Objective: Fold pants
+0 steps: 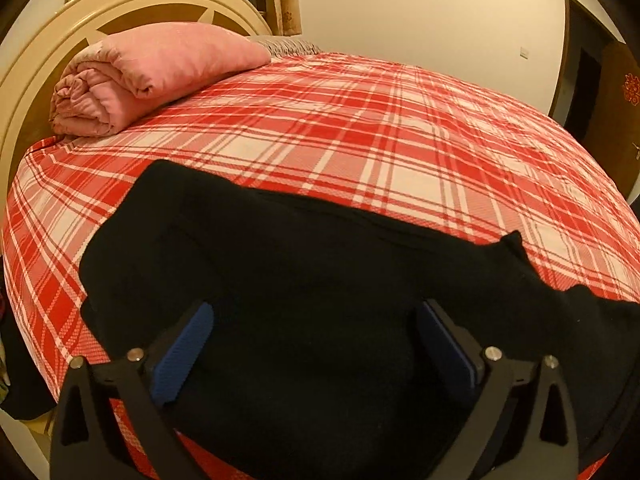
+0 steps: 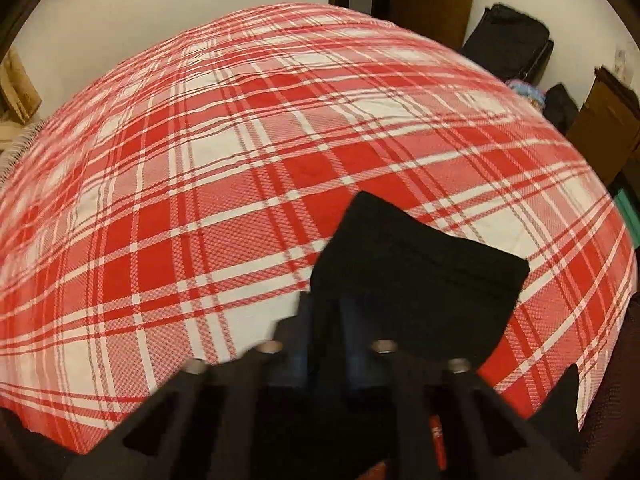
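Black cloth fills the lower half of my left wrist view: the black pants lie flat on the red-and-white plaid bedsheet, near the edge of the bed closest to me. My left gripper hangs over them with its blue-padded fingers spread as wide as they go, one on each side of the dark fabric, and nothing pinched between them. Beyond the pants, at the head of the bed, a rolled pink quilt rests against the cream curved headboard.

In my right wrist view, my right gripper has its fingers drawn together, and a corner of the pants stands up from between them, clamped, its free flap spreading over the plaid bedsheet. Past the bed's far side, a black suitcase leans by the wall.
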A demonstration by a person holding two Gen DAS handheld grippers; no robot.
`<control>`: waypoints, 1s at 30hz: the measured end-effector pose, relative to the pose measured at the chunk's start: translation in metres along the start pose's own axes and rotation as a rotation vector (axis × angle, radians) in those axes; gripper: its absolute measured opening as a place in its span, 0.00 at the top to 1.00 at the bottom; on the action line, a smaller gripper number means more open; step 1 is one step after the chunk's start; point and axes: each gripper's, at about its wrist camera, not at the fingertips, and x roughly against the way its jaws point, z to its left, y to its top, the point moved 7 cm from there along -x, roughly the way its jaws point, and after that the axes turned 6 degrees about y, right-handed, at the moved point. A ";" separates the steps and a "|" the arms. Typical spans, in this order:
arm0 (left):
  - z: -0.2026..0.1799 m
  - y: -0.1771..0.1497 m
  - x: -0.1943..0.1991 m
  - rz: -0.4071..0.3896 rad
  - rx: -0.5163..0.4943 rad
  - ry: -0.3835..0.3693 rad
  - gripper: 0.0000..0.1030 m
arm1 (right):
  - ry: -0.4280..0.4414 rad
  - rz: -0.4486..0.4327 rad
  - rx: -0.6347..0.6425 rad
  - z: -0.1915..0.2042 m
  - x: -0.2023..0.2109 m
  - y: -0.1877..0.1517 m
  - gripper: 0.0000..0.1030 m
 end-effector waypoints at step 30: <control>-0.002 0.004 0.002 0.044 -0.035 -0.030 0.00 | 0.310 -0.257 -0.457 -0.146 0.138 -0.159 0.94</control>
